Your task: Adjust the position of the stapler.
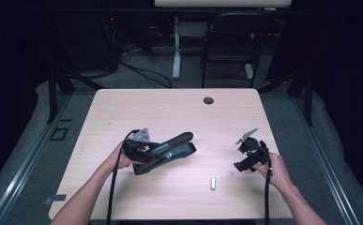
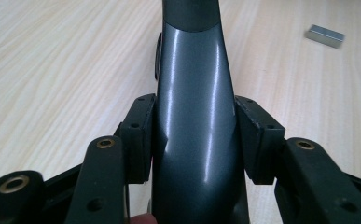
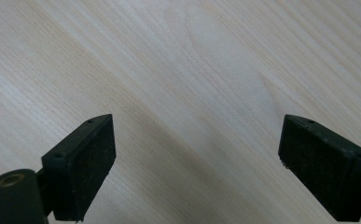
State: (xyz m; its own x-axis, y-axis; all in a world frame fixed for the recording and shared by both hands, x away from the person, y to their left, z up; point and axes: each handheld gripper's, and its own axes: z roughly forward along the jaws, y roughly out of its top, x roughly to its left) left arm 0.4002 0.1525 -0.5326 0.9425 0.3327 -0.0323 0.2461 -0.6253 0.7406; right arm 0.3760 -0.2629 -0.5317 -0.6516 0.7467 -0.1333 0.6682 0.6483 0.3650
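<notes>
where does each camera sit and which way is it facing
High view: above the person's side, looking forward and down on the table; both forearms, left gripper, right gripper.
Left gripper view: rides the left gripper, along jaws clamping the stapler.
Right gripper view: rides the right gripper, down at bare wood between open jaws.
Shared: high and left views show the staple block.

- The stapler [image 1: 167, 151] clamped in my left gripper [image 1: 144, 152] is dark grey with a glossy sheen, and black at its far end.
- My jaws are matt black, with brass-coloured rings at the pivots.
- The small block of staples [image 1: 213, 183] near my right gripper [image 1: 245, 165] is silvery grey.
- The table [image 1: 179, 112] is pale wood with fine, streaky grain.
- The floor [image 1: 29, 140] around it is grey.
</notes>
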